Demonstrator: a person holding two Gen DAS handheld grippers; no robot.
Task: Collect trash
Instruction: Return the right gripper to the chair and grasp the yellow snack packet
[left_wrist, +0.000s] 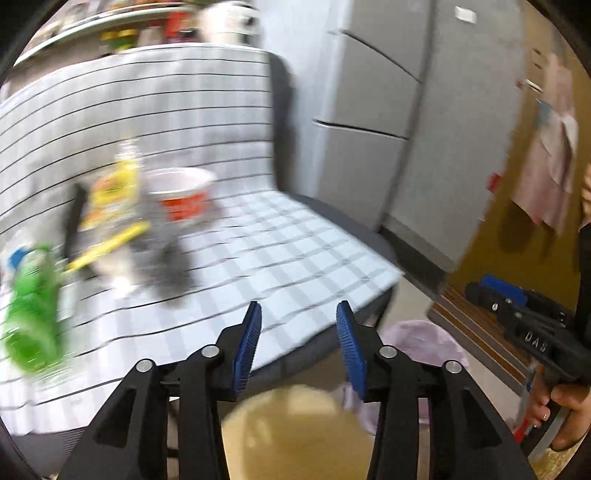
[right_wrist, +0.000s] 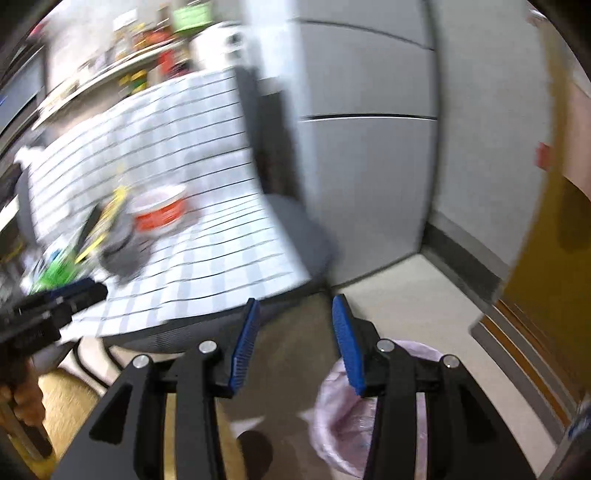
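Both grippers hang with jaws apart, nothing between them: left gripper (left_wrist: 298, 345), right gripper (right_wrist: 293, 341). The trash, a red-and-white paper bowl (left_wrist: 183, 197) and crushed green plastic bottle (left_wrist: 33, 310), sits on the checked-cloth seat (left_wrist: 295, 258). The pink-lined bin (right_wrist: 343, 402) waits below; a rushed grab could knock the bowl off.

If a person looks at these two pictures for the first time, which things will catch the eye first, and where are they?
The eye goes first to the blurred pile of trash on the checked cloth: a bright green bottle at the far left, a yellow packet and a red-and-white cup beside it. Next come the blue pads of the open, empty left claw in front, and, in the right wrist view, the bin with a pale pink bag on the floor below the right claw.
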